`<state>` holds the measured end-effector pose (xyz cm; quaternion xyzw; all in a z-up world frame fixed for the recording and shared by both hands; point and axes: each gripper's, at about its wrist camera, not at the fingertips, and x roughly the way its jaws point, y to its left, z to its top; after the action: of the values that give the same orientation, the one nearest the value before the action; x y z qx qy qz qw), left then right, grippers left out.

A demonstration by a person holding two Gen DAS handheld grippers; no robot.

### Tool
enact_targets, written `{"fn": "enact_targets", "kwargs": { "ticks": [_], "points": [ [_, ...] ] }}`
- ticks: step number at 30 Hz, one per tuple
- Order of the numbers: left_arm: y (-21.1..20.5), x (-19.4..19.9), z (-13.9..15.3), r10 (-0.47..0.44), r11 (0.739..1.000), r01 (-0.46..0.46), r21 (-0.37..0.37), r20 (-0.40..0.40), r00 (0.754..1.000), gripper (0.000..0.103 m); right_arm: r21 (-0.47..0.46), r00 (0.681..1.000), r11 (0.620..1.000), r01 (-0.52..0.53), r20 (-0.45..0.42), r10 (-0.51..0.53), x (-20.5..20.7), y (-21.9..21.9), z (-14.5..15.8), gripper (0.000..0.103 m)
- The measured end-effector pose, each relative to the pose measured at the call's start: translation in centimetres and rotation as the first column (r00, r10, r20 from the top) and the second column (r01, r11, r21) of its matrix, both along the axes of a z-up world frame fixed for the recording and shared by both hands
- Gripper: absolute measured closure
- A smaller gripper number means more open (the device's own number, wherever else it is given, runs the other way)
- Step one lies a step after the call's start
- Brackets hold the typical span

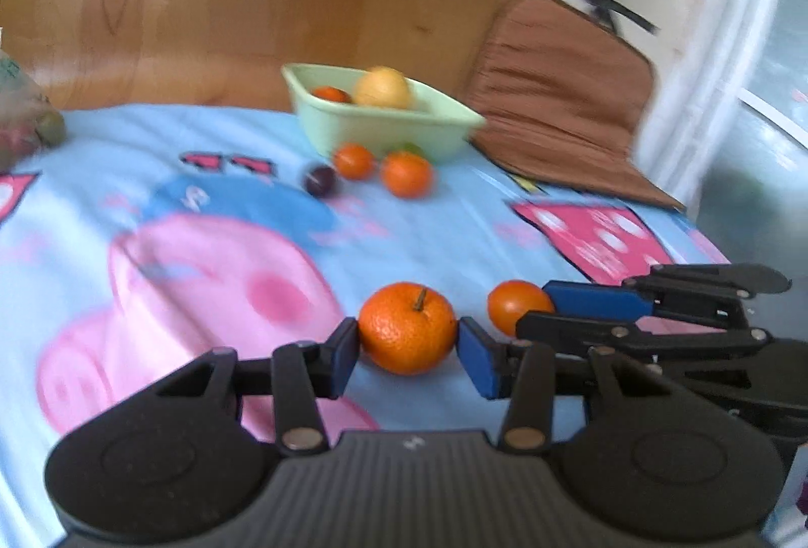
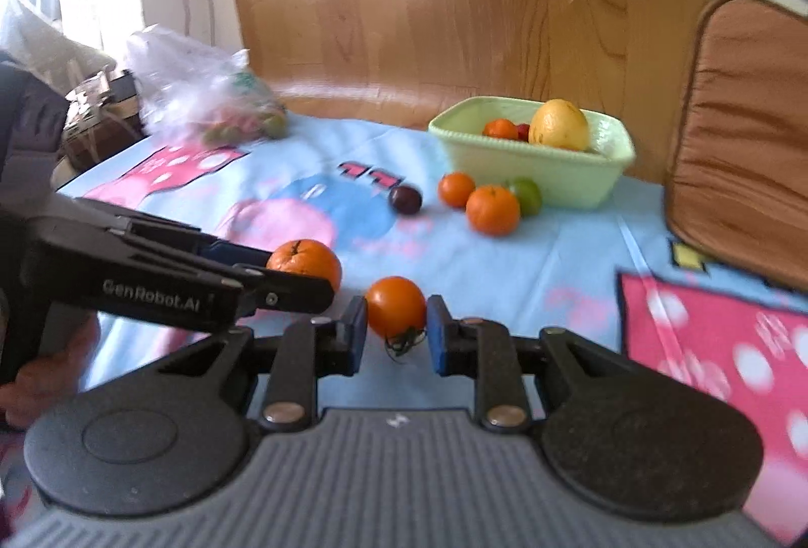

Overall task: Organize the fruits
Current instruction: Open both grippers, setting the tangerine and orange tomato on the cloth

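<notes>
Fruit sorting on a worktop (image 2: 530, 275) under a light blue cartoon-print cloth. We hold one gripper in each hand, side by side near the front edge.

Left gripper (image 1: 409, 353): fingers (image 1: 343, 358) pressed against both sides of a mandarin (image 1: 408, 327), stem up; fruit sits between the blue pads, clamped. From the right wrist view the same mandarin shows at the tip of the left gripper.

Right gripper (image 2: 396, 331): fingers (image 2: 437, 336) closed in on a small orange tomato (image 2: 395, 305), its green calyx hanging on the near side. Pads sit tight at both flanks, so we read it as gripped. Whether either fruit is lifted off the cloth we cannot tell.

Toward the back edge stands a pale green tub (image 2: 535, 174). Inside it: a large yellow citrus (image 2: 558, 126), a small orange fruit (image 2: 500, 129) and something red, partly hidden.

Just in front of the tub, loose on the cloth: two mandarins (image 2: 492, 209) close together, a green fruit (image 2: 527, 194) beside them against the tub wall, a dark plum (image 2: 404, 199) a little apart to the left.

Back left corner: a clear plastic bag (image 2: 202, 93) with more fruit, blurred. Right edge: a brown cushion (image 2: 742, 134).
</notes>
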<state>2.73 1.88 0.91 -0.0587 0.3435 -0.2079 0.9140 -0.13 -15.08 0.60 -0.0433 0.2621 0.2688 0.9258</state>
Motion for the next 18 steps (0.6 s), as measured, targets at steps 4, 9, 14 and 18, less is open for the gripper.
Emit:
{"fn": "enact_targets", "kwargs": {
  "ticks": [4, 9, 14, 18],
  "points": [
    [-1.9, -3.6, -0.1, -0.033, 0.999, 0.033, 0.010, 0.000, 0.999, 0.060, 0.018, 1.000, 0.999, 0.027, -0.012, -0.027, -4.4, -1.8, -0.3, 0.075],
    [-3.3, -6.1, -0.5, -0.001, 0.997, -0.002, 0.073, 0.041, 0.999, 0.060, 0.031, 0.997, 0.996, 0.079, 0.003, -0.080, -7.0, -2.5, -1.0, 0.075],
    [-4.5, -7.1, -1.4, 0.025, 0.990, -0.042, 0.133, 0.133, 0.991, 0.056, 0.004, 0.992, 0.993, 0.116, 0.058, -0.116, -7.7, -2.0, -2.7, 0.068],
    [-4.9, -7.4, -1.4, 0.028, 0.985, -0.052, 0.163, 0.144, 0.989, 0.054, 0.021, 0.990, 0.991, 0.133, 0.050, -0.134, -7.7, -2.4, -3.0, 0.056]
  ]
}}
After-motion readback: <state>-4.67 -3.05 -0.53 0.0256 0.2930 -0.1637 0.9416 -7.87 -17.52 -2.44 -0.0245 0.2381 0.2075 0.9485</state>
